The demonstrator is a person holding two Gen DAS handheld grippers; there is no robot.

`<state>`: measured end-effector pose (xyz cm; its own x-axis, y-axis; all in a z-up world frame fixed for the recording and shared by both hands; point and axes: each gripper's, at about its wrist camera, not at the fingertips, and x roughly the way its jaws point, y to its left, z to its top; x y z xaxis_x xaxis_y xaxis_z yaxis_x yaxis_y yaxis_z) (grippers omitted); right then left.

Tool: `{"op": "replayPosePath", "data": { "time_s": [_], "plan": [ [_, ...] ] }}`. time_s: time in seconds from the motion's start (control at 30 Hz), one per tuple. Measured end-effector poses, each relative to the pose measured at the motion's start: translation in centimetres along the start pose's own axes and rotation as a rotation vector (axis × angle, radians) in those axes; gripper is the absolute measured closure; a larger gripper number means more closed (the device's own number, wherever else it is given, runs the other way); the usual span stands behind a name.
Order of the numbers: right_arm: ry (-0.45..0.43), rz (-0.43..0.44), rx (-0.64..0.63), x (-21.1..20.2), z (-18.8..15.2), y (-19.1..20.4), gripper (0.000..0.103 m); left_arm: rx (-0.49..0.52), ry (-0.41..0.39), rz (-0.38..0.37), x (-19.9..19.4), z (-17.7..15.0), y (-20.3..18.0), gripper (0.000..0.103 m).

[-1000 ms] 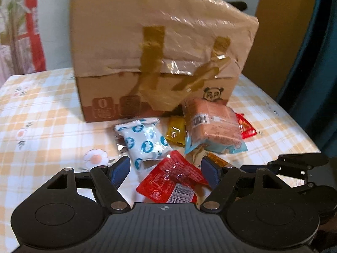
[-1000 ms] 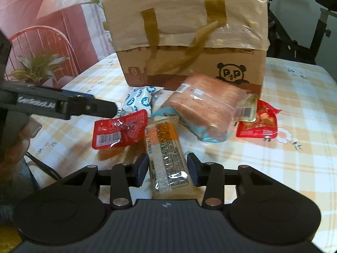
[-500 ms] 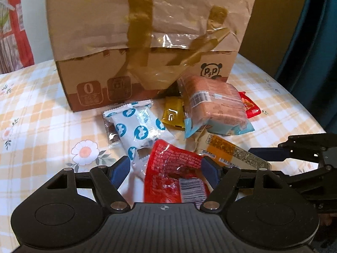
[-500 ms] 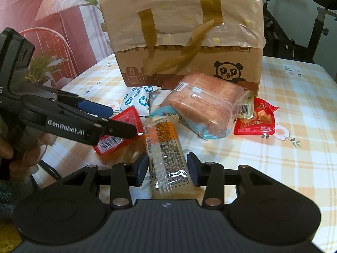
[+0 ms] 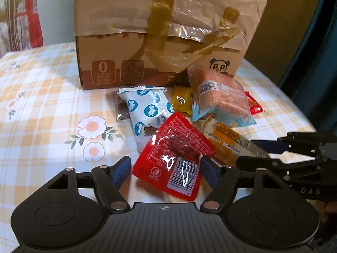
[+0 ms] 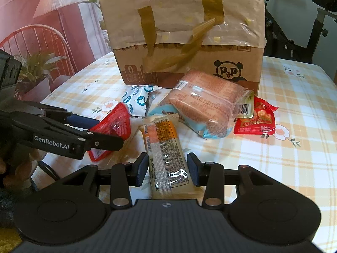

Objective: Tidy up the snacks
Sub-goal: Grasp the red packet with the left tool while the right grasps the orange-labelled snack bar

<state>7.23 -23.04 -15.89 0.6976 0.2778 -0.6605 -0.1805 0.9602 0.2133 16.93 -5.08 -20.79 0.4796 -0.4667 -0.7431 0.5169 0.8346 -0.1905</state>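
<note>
A red snack packet [image 5: 174,154] lies tilted on the checked tablecloth, between the jaws of my left gripper [image 5: 165,162]. Those jaws are closing. The right pad touches the packet's edge and a gap shows at the left pad. From the right wrist view the same red packet [image 6: 115,124] stands between the left gripper's [image 6: 105,130] fingers. My right gripper [image 6: 167,158] is shut on a long orange-and-clear bar packet [image 6: 164,145] that rests on the table. The right gripper [image 5: 246,150] also reaches in from the right of the left wrist view.
A cardboard box [image 6: 185,27] with a paper bag over it stands behind the pile. Before it lie a blue-and-white packet [image 5: 145,109], a yellow packet [image 5: 181,101], a pink bread pack [image 6: 206,103] and another red packet [image 6: 257,118]. A red chair [image 6: 38,40] stands beyond the table's left edge.
My left gripper has sunk onto the red packet, which now sits between its jaws, and the jaws have narrowed a little. The right gripper and its bar packet have not moved.
</note>
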Motion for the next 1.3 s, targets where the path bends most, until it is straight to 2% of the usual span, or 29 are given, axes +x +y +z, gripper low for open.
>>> {"op": "replayPosePath", "data": {
  "time_s": [0.3,0.33,0.47,0.57,0.73,0.83,0.9,1.03,1.1,1.2,1.3],
  "plan": [
    [0.005,-0.009,-0.008,0.1,0.1,0.0,0.06,-0.024,-0.037,0.01,-0.3,-0.3,0.6,0.037],
    [0.006,-0.01,-0.009,0.1,0.1,0.0,0.06,-0.02,-0.049,0.014,-0.5,-0.3,0.5,0.041],
    [0.013,-0.013,-0.012,0.2,0.2,0.1,0.06,0.017,-0.131,0.014,-2.0,0.1,-0.2,0.071],
    [0.024,-0.015,-0.016,0.4,0.4,0.1,0.059,0.012,-0.13,0.013,-2.0,0.1,-0.2,0.073],
    [0.052,-0.008,-0.025,1.2,0.8,0.2,0.059,-0.016,-0.136,0.04,-2.1,-0.2,0.4,0.073],
    [0.068,-0.018,-0.038,1.6,1.0,0.5,0.059,-0.049,-0.122,0.074,-1.6,-0.4,1.4,0.061],
    [0.076,-0.021,-0.041,1.8,1.0,0.6,0.059,-0.081,-0.111,0.059,-1.2,-0.3,2.2,0.058],
    [0.072,-0.029,-0.043,1.8,0.9,0.6,0.059,-0.098,-0.109,0.06,-0.3,0.0,2.8,0.041],
    [0.071,-0.028,-0.041,1.8,0.9,0.6,0.059,-0.106,-0.105,0.048,0.3,0.3,3.0,0.036],
    [0.072,-0.029,-0.046,1.9,1.0,0.7,0.059,-0.106,-0.117,0.037,0.7,0.4,3.1,0.037],
    [0.074,-0.033,-0.057,2.0,1.0,0.8,0.059,-0.081,-0.145,0.037,0.3,0.2,2.6,0.055]
  ]
}}
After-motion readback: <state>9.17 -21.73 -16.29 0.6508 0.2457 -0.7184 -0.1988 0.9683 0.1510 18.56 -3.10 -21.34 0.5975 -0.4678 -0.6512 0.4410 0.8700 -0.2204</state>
